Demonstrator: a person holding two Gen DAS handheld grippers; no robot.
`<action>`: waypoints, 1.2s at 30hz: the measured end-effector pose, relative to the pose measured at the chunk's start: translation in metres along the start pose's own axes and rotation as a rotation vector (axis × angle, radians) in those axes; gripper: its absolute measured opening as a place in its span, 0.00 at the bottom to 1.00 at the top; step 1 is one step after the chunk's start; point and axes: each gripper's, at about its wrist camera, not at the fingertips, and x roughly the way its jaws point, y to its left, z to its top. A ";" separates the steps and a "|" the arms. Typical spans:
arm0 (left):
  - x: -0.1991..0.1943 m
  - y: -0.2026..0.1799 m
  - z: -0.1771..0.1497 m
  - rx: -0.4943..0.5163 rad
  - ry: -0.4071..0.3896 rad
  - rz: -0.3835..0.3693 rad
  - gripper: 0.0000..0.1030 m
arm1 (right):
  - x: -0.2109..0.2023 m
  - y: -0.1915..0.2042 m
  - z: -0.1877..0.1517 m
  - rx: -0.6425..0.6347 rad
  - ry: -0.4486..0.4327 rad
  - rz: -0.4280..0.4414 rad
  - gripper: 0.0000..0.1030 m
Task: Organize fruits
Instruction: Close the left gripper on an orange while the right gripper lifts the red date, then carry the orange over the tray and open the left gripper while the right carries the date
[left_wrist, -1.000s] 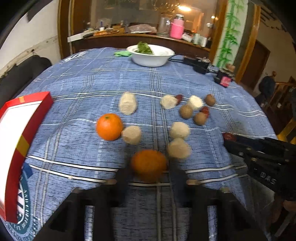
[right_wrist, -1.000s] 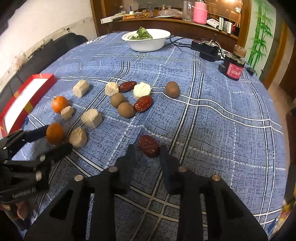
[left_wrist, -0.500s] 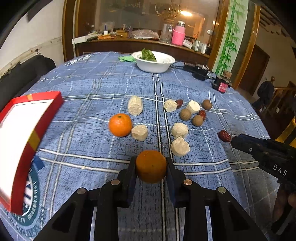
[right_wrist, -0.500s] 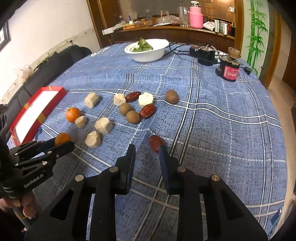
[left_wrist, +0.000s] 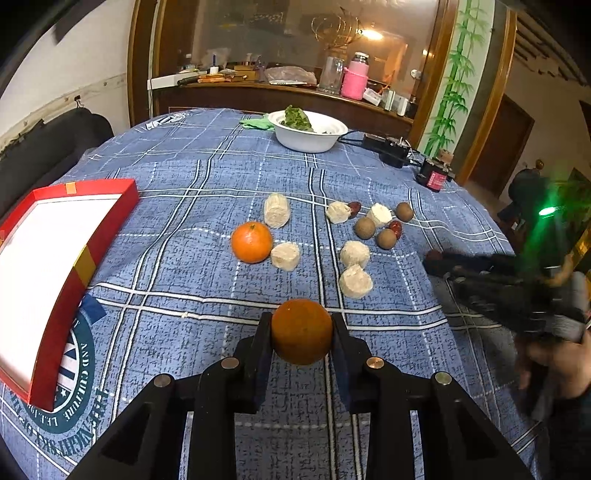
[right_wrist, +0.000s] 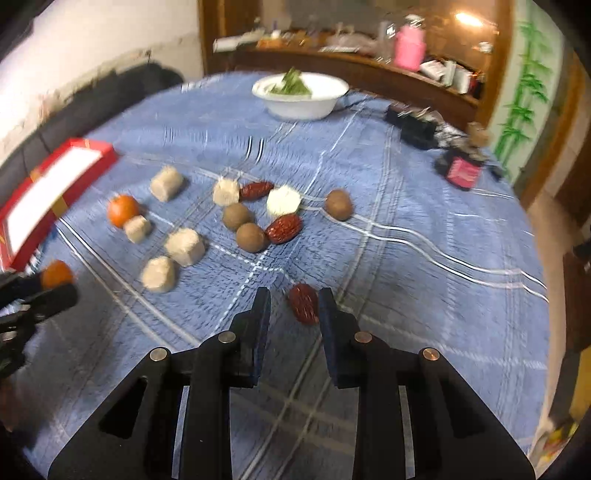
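My left gripper is shut on an orange and holds it just above the blue checked tablecloth; in the right wrist view this left gripper shows at the left edge with the orange. A second orange lies on the cloth beside several beige chunks. The jaws of my right gripper are opening around a red date. The date sits against the right pad, with a gap to the left pad. Brown round fruits and two more dates lie beyond.
A red box with a white inside sits at the table's left edge. A white bowl of greens stands at the far side, with a black power adapter and a small red-labelled can to its right. A dark sofa lies behind.
The left gripper closed on the near orange and raised it off the cloth, drawing back. The right jaws have spread apart around the date, and the right view is now blurred.
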 end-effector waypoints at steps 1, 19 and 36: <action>-0.001 0.000 0.001 0.002 -0.004 -0.003 0.28 | 0.010 -0.003 0.000 0.007 0.018 -0.027 0.25; -0.049 0.029 -0.006 -0.045 -0.091 0.018 0.28 | -0.069 0.032 -0.027 0.072 -0.123 0.092 0.20; -0.092 0.118 -0.014 -0.209 -0.131 0.189 0.28 | -0.088 0.147 0.004 -0.086 -0.198 0.287 0.20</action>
